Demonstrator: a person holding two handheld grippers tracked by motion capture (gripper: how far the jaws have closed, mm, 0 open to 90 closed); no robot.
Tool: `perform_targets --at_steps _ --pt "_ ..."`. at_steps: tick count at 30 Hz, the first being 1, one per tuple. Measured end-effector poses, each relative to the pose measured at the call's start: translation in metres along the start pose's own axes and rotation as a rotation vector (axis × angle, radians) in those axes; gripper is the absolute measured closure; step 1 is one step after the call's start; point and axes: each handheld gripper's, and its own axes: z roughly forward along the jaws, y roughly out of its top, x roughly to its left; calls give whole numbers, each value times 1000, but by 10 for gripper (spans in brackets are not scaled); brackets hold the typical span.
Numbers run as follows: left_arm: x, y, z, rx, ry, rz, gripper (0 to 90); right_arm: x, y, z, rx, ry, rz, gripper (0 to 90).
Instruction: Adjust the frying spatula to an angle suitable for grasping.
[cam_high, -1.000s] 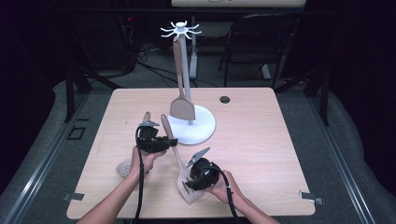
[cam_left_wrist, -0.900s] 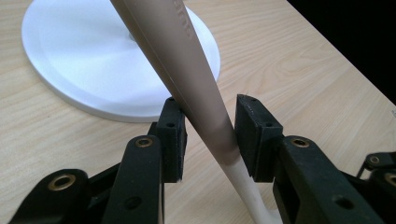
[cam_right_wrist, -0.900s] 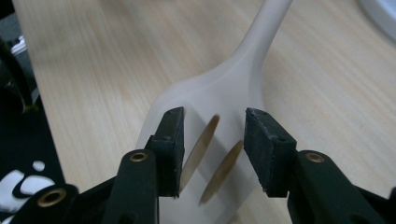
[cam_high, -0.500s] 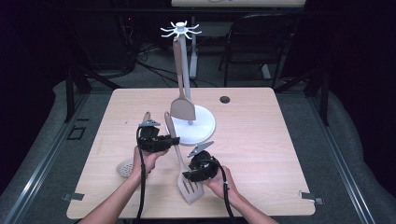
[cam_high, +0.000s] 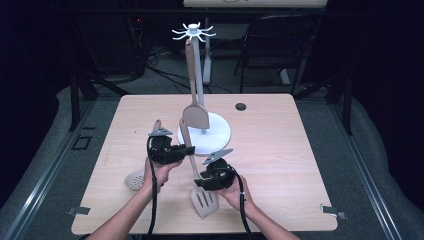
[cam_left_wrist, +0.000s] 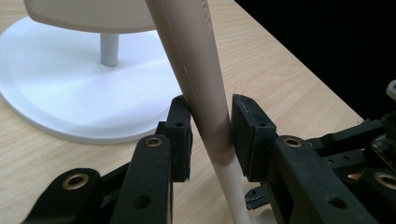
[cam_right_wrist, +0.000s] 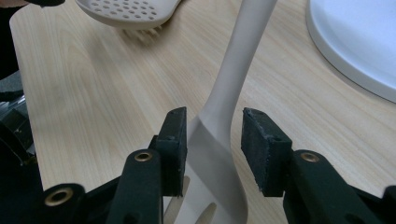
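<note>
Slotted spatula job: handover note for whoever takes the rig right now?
Left gripper: jaws have just been closing, now shut on the slotted spatula, on its handle.
Right gripper: jaws closing; they straddle the spatula's neck, and a gap shows on one side.
White stand: a solid spatula already hangs from the hook ring.
Skimmer lies on the table by the left hand.
Done: one utensil hung. Left, probably: hang the slotted spatula, then the skimmer.

Pale utensils on light wood

Beige slotted spatula (cam_high: 203, 199) with a tan handle, black tongs (cam_high: 187, 150), white round stand (cam_high: 216, 131), cream perforated skimmer (cam_high: 134, 180) near the front left edge, light wood-grain worktop (cam_high: 280, 150).
</note>
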Motion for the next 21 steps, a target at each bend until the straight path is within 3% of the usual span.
perform_targets --at_steps 9,15,21 --pt "1 -5 1 11 -36 -14 686 -1 -2 -3 -20 -21 -8 762" --pt "5 -9 4 20 -92 -41 675 -1 -3 -3 -21 -24 -13 765" --pt "4 -12 9 49 -86 -31 682 -2 -4 -2 -24 -27 -11 758"
